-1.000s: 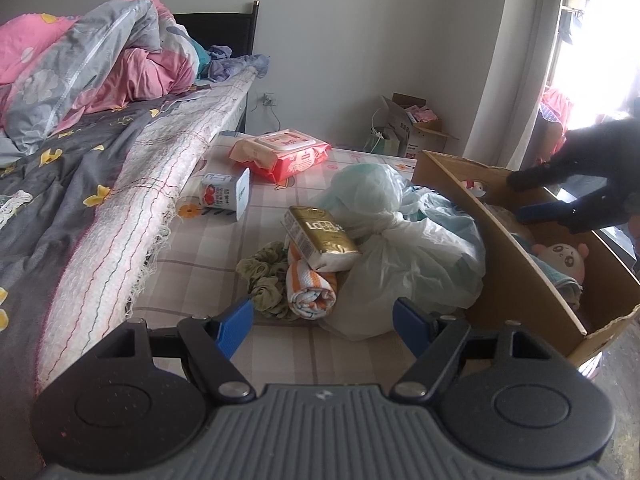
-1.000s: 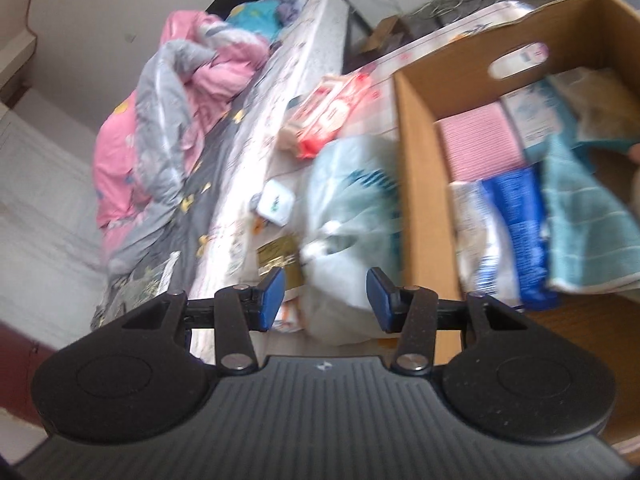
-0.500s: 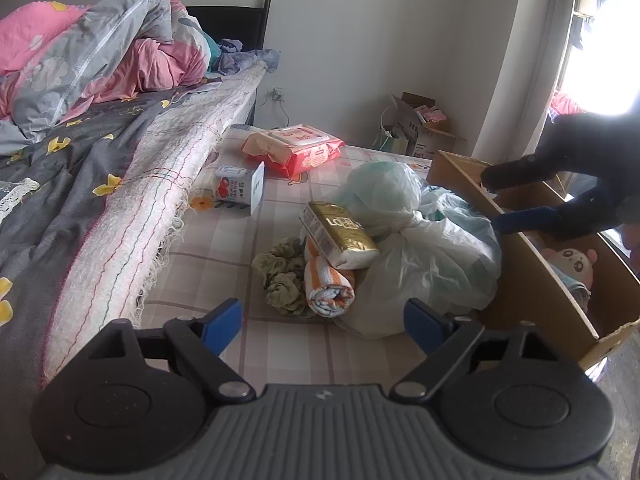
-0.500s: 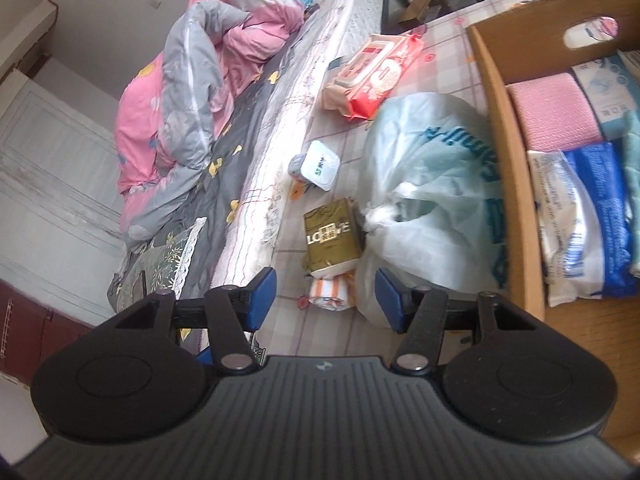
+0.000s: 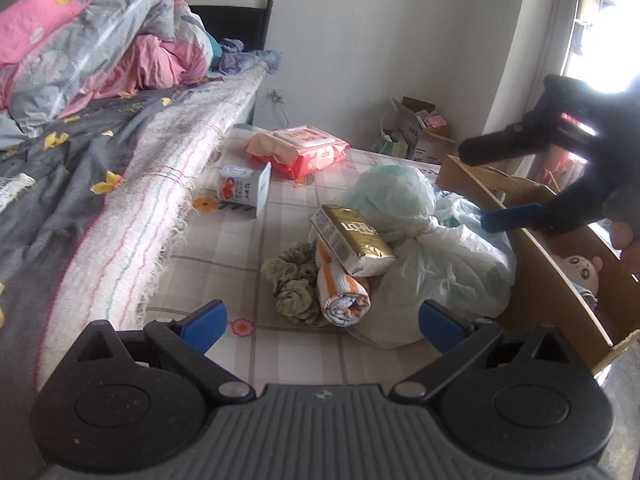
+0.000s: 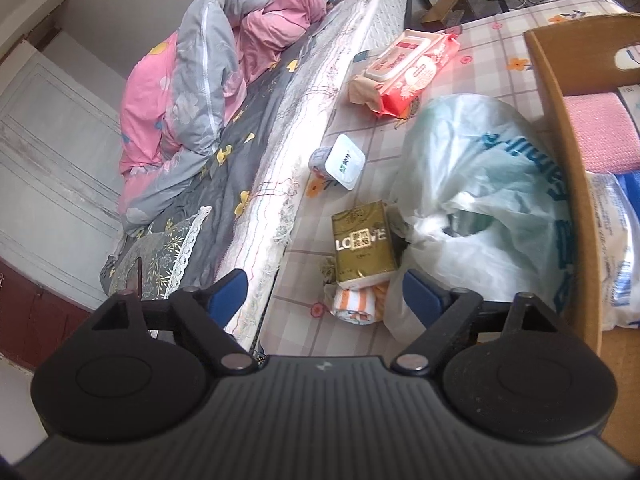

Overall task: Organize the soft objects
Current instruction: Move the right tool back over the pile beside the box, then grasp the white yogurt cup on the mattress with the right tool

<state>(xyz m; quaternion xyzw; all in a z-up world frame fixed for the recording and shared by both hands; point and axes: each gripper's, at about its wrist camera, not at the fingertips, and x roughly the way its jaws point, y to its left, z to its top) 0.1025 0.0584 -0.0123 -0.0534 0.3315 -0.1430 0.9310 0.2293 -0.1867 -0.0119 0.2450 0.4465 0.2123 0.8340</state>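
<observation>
Jaws of both the left gripper [image 5: 322, 322] and right gripper [image 6: 325, 289] are opening, empty.

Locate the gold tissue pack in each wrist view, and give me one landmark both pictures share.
Left wrist: the gold tissue pack lies near the picture's middle, tilted on the orange-striped rolled towel, left of the tied plastic bag.
Right wrist: it sits just below centre, between the open fingers, above the towel.
Shared landmark: the red wet-wipes pack farther back on the checked sheet.

Black ribbed left gripper [image 5: 322, 320] with blue pads, 2 silver screws
</observation>
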